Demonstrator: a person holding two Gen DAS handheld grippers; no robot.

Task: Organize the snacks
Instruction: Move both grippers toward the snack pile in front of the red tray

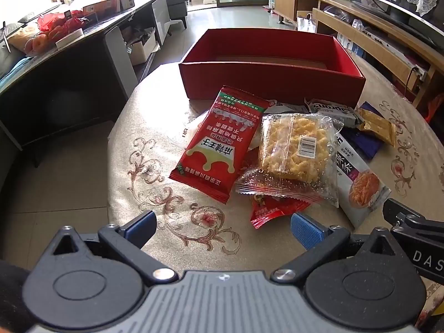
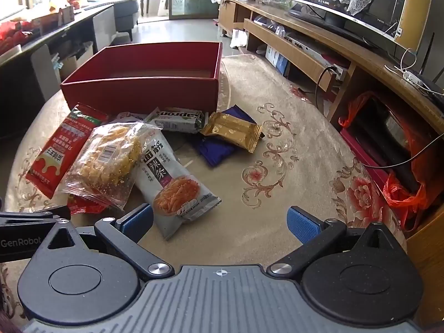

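Note:
An open red box (image 1: pixel 273 82) (image 2: pixel 138 94) stands at the far side of the table; I see nothing in it. In front of it lies a pile of snack packets: a large red packet (image 1: pixel 222 144) (image 2: pixel 62 147), a clear bag of yellow crisp cake (image 1: pixel 294 149) (image 2: pixel 108 158), a grey spicy-strip packet (image 1: pixel 358 180) (image 2: pixel 174 180), a gold packet (image 1: pixel 377 126) (image 2: pixel 233 131), a dark blue packet (image 2: pixel 215 149) and a grey wafer bar (image 1: pixel 333 111) (image 2: pixel 177 119). My left gripper (image 1: pixel 222 229) is open and empty, near the pile. My right gripper (image 2: pixel 220 222) is open and empty beside the grey packet.
The table has a beige floral cloth (image 1: pixel 172 194) (image 2: pixel 277 166). A dark sideboard (image 1: pixel 55 63) stands left. A wooden TV stand (image 2: pixel 319 47) with a television runs along the right. An orange bag (image 2: pixel 399 191) sits by the table's right edge.

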